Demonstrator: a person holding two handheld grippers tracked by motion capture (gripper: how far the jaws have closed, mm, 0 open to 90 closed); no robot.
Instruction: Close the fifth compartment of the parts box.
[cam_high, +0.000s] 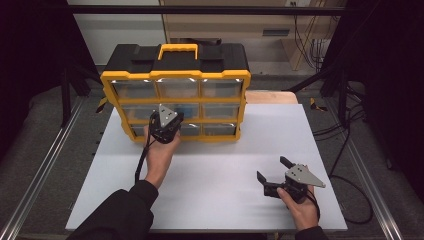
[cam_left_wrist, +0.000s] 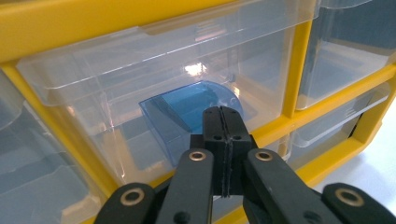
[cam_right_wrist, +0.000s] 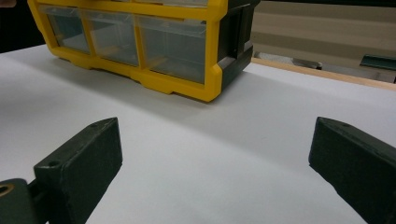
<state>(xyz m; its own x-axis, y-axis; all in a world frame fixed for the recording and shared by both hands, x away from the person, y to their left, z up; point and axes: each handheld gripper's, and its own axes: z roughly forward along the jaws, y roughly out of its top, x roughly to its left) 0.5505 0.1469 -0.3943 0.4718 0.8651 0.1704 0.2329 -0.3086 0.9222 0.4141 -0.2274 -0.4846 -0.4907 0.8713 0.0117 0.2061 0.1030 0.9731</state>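
Yellow-and-black organizer (cam_high: 175, 75) stands upright at the far left-centre of the white table (cam_high: 210, 170), carry handle (cam_high: 178, 50) on top, clear drawers in three rows of three facing the person.

Left tongs (cam_high: 167, 117) are up against the organizer's front, at the middle column, around the middle and bottom rows. In the left gripper view the left tongs (cam_left_wrist: 223, 122) have jaws pressed flat together — fully closed, nothing visible between them. They sit right in front of a clear drawer (cam_left_wrist: 177, 93), at its lower edge by the yellow frame bar; cannot tell if the tips touch the plastic. Inside that drawer lies a blue translucent piece (cam_left_wrist: 187, 112) with a rounded far edge, just behind the jaw tips.

Right tongs (cam_high: 272, 175) rest at the near right of the table, well apart from the organizer, held in the person's right hand (cam_high: 300, 207). Jaws stand wide — holding nothing. In the right gripper view the right tongs (cam_right_wrist: 215, 154) show bare table between both jaws, with the organizer (cam_right_wrist: 154, 46) far off to the upper left, its lower right corner nearest.

Person's left hand (cam_high: 161, 155) and dark sleeve (cam_high: 120, 210) come in from the near edge toward the organizer.
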